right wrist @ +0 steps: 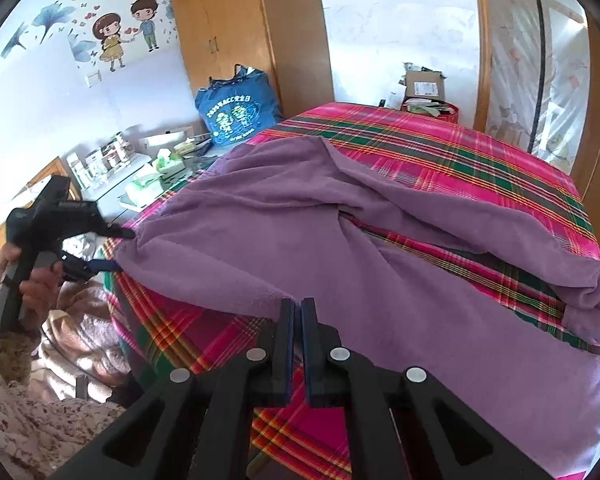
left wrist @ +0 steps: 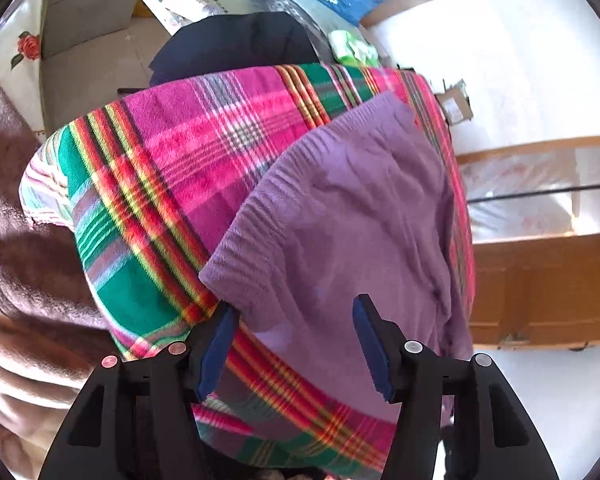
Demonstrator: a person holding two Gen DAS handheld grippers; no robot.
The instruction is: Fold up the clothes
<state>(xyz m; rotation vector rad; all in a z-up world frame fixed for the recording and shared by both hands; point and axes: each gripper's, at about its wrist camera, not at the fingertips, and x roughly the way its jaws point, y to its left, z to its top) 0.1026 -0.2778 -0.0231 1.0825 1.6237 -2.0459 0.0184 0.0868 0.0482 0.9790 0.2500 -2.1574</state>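
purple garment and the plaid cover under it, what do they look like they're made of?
Purple garment: looks like fleece or brushed knit, matte with a fuzzy nap and soft rounded folds; the gathered, puckered edge in the left wrist view suggests an elastic waistband.
Plaid cover: seems a woven cotton-like cloth, flat and matte, with visible diagonal weave lines. Exact fibre cannot be told.

Plaid cloth of pink, green and red (right wrist: 440, 148), spread over the work surface. Blue printed fabric bag (right wrist: 236, 114), stood beside a tall wooden wardrobe (right wrist: 236, 32). Open cardboard box (right wrist: 424, 86), at the far edge. Green-and-white tissue packs (right wrist: 156, 178), on a side table. Cartoon couple wall sticker (right wrist: 128, 28). Brown fleece blanket (left wrist: 28, 264).
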